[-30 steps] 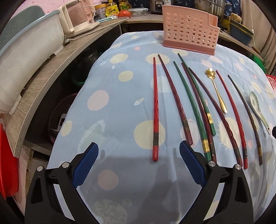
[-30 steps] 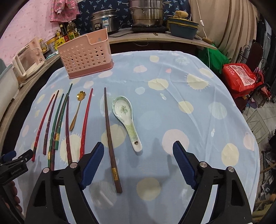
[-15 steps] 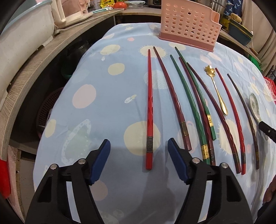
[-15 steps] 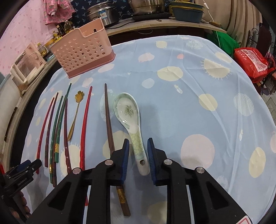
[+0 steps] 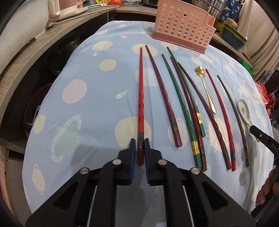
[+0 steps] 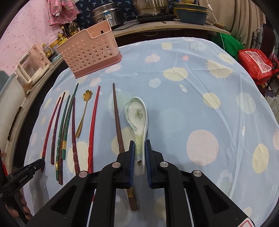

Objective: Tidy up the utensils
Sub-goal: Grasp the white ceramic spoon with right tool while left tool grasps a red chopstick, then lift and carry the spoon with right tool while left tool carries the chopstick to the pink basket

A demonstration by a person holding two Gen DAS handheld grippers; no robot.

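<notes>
My left gripper [image 5: 139, 148] is shut on the near end of a bright red chopstick [image 5: 140, 97] that lies on the blue spotted tablecloth [image 5: 87, 104]. My right gripper [image 6: 139, 150] is shut on the handle of a white ceramic spoon [image 6: 137, 115], which rests on the cloth. Several more chopsticks, dark red [image 5: 162, 90], green [image 5: 177, 97] and brown [image 6: 118, 125], lie side by side between them, with a small gold spoon [image 5: 206, 89]. A pink perforated utensil holder [image 5: 183, 26] stands at the table's far side; it also shows in the right wrist view [image 6: 89, 52].
A wooden counter [image 5: 26, 57] curves along the left with a white appliance [image 6: 31, 68] on it. Pots [image 6: 150, 7] and a blue tub [image 6: 191, 14] stand on the back counter. A red bag [image 6: 254, 64] lies beyond the table's right edge.
Both grippers came down and forward and closed: the left one onto the red chopstick's near end, the right one onto the ceramic spoon's handle.
</notes>
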